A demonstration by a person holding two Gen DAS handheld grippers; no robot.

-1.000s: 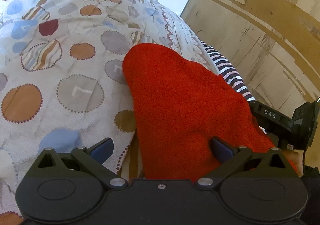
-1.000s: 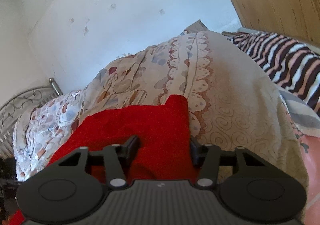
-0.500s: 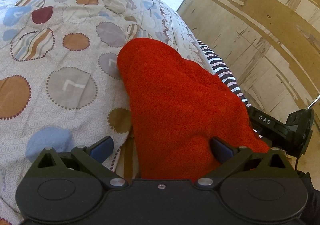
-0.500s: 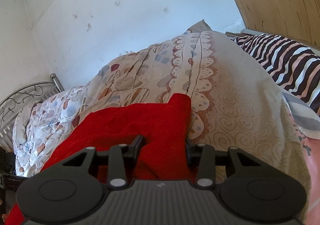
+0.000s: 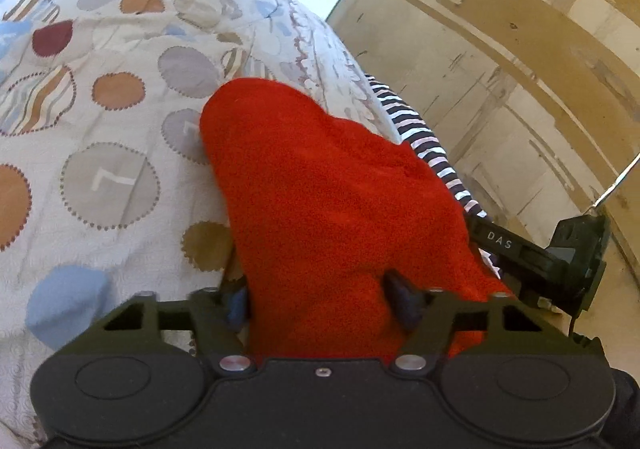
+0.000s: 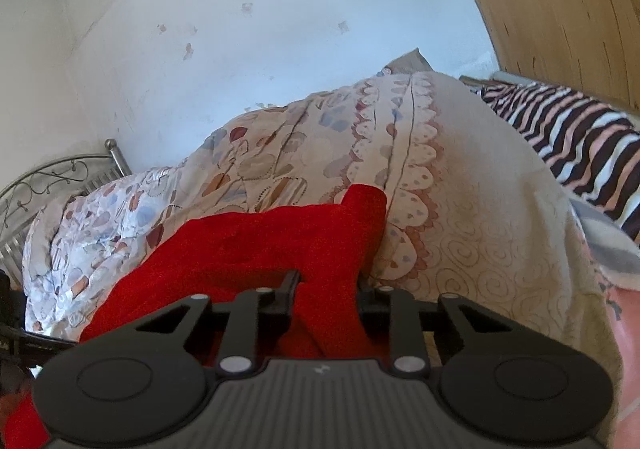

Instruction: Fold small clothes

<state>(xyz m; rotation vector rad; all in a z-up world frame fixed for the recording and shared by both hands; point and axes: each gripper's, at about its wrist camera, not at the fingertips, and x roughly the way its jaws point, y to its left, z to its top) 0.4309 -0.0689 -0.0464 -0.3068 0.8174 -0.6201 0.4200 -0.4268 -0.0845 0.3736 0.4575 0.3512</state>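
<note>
Left wrist view: the red cloth (image 5: 332, 209) lies bunched on the quilt (image 5: 100, 137), unfolded — folding has barely begun. The left gripper (image 5: 316, 297) and right gripper (image 6: 326, 295) are both closing, cloth between the jaws of each.

A patterned quilt (image 5: 108, 121) covers the bed beside a white wall (image 6: 248, 61).

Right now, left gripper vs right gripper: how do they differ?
The left gripper has blue pads and stands wider; the right gripper has black fingers set narrower. The left straddles a broad span of the red garment; the right pinches a narrow bunched fold of it. Shared: both sets of jaws are closing with red cloth between them, over the patterned quilt.
</note>
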